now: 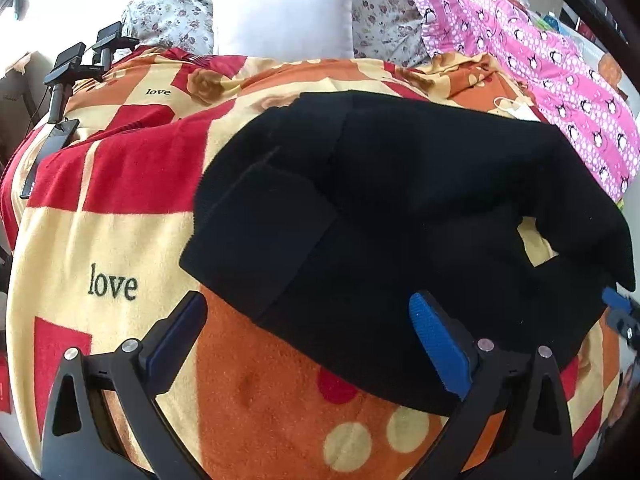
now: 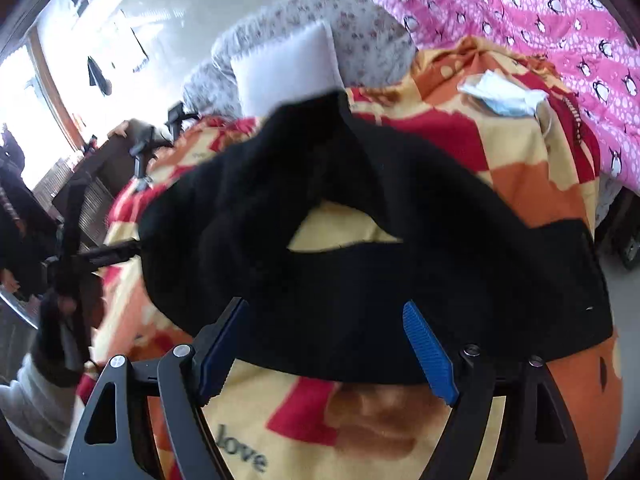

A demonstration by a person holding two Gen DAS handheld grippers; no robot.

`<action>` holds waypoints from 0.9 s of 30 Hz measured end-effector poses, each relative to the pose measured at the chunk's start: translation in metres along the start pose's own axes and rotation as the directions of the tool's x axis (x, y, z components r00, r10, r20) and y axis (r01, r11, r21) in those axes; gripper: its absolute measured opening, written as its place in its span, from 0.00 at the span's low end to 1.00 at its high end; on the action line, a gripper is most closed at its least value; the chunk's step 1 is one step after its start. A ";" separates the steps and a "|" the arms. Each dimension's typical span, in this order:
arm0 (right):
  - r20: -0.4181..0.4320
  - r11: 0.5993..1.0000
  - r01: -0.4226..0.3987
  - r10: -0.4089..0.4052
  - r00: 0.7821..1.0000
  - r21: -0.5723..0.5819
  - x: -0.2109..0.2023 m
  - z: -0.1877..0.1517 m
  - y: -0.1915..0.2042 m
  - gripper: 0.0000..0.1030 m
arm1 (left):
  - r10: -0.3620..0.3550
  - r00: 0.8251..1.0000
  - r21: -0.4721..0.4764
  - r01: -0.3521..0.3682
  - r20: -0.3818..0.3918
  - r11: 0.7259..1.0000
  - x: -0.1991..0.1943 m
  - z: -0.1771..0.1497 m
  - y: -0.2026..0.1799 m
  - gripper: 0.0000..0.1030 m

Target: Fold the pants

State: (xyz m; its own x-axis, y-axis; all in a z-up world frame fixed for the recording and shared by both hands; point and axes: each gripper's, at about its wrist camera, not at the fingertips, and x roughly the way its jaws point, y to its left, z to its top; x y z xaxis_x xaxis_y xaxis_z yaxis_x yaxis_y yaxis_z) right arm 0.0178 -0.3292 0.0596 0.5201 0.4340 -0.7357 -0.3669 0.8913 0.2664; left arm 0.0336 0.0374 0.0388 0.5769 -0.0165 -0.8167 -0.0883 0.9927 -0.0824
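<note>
Black pants lie in a folded heap on a red, orange and cream "love" blanket. My left gripper is open just above the heap's near edge. Its right finger sits over the black cloth and its left finger over bare blanket. A blue fingertip of the other gripper shows at the heap's right end. In the right wrist view the pants curl around a gap that shows blanket. My right gripper is open over their near edge, with cloth under the tips but not pinched.
A white pillow and floral bedding lie at the back, and a pink penguin quilt at the right. A face mask rests on the blanket beyond the pants. Camera stands line the left edge. A light sleeve is at lower left.
</note>
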 end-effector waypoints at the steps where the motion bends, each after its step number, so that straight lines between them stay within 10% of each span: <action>1: -0.013 1.000 -0.013 0.013 1.000 0.001 0.006 0.006 -0.003 0.78 | 0.006 1.000 0.002 -0.006 0.001 1.000 0.000 0.000 0.000 0.98; 6: 0.026 0.963 0.268 -0.268 0.963 -0.022 0.026 0.077 -0.043 0.75 | 0.038 0.999 -0.002 -0.038 0.003 0.999 -0.002 0.002 0.001 0.98; 11: 0.078 0.942 0.332 -0.336 0.939 0.054 0.016 0.129 -0.080 0.77 | 0.042 0.999 0.002 -0.042 -0.018 0.999 0.003 0.000 -0.001 0.99; 13: 0.115 0.972 0.222 -0.230 0.967 0.075 -0.012 0.115 -0.080 0.77 | 0.032 0.999 0.005 -0.032 -0.016 0.999 0.003 0.000 -0.001 0.98; 22: 0.009 0.946 0.180 -0.189 0.982 0.270 -0.053 -0.030 -0.089 0.82 | -0.013 1.000 -0.051 0.012 -0.018 0.999 0.012 0.003 0.003 0.98; 25: 0.049 0.925 0.130 -0.157 0.986 0.356 -0.053 -0.046 -0.105 0.82 | -0.062 0.998 -0.085 0.060 -0.017 0.995 0.011 0.002 0.004 0.70; 27: 0.057 0.914 0.121 -0.155 0.986 0.387 -0.046 -0.046 -0.113 0.81 | -0.100 0.994 -0.115 0.096 -0.032 0.989 0.012 0.002 0.005 0.30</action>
State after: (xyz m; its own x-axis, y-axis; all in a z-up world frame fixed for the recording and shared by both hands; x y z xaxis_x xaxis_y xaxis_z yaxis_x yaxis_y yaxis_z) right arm 0.0002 -0.4556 0.0345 0.6138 0.2972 -0.7314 0.0264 0.9182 0.3953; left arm 0.0413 0.0425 0.0295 0.5565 -0.1195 -0.8222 -0.1257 0.9661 -0.2255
